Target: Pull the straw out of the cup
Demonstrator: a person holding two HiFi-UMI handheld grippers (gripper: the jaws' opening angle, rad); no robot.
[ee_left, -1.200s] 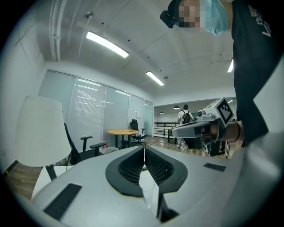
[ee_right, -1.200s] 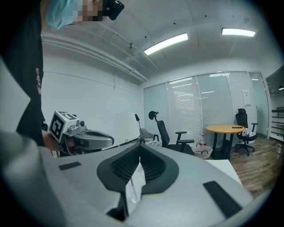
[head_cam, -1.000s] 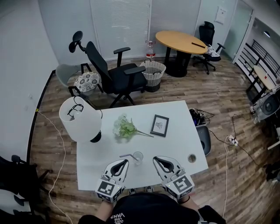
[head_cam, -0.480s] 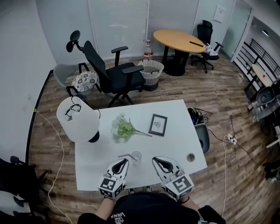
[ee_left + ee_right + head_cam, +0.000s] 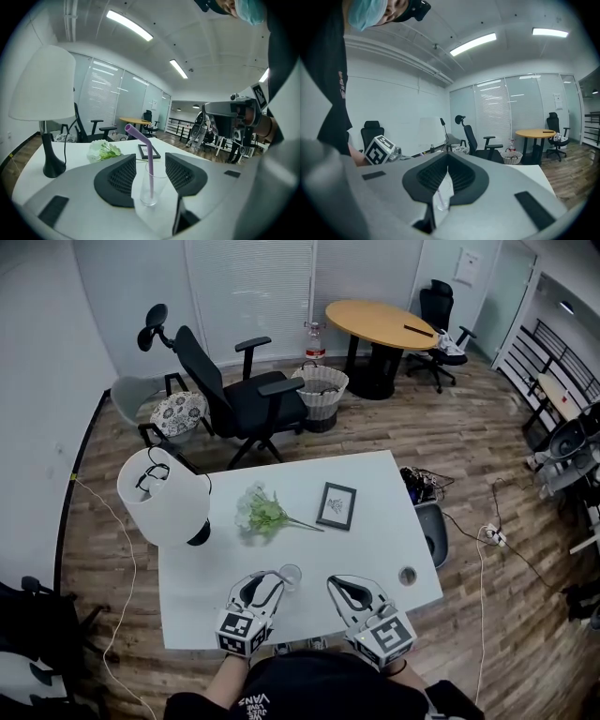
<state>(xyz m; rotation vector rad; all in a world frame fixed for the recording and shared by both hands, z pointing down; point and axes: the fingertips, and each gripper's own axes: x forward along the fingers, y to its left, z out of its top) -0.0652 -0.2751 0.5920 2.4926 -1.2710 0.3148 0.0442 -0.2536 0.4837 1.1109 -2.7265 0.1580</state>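
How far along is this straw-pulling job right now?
Done: nothing yet; the purple bendy straw stands in the clear glass cup. In hand: the left hand-held gripper, its jaws just opened, has the cup and straw between them, ungripped. Left: close on the straw and lift it out.

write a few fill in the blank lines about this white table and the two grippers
The bendy plastic straw in the clear glass cup is ___ in colour.
The cup stands ___ the left gripper's jaws.
The gripper with shut, empty jaws is the ___ one.
On the white table, the white flower bunch lies between the white-shaded lamp and the black picture ___.
Missing: purple; between (those jaws have just been opening); right, the right gripper; frame.
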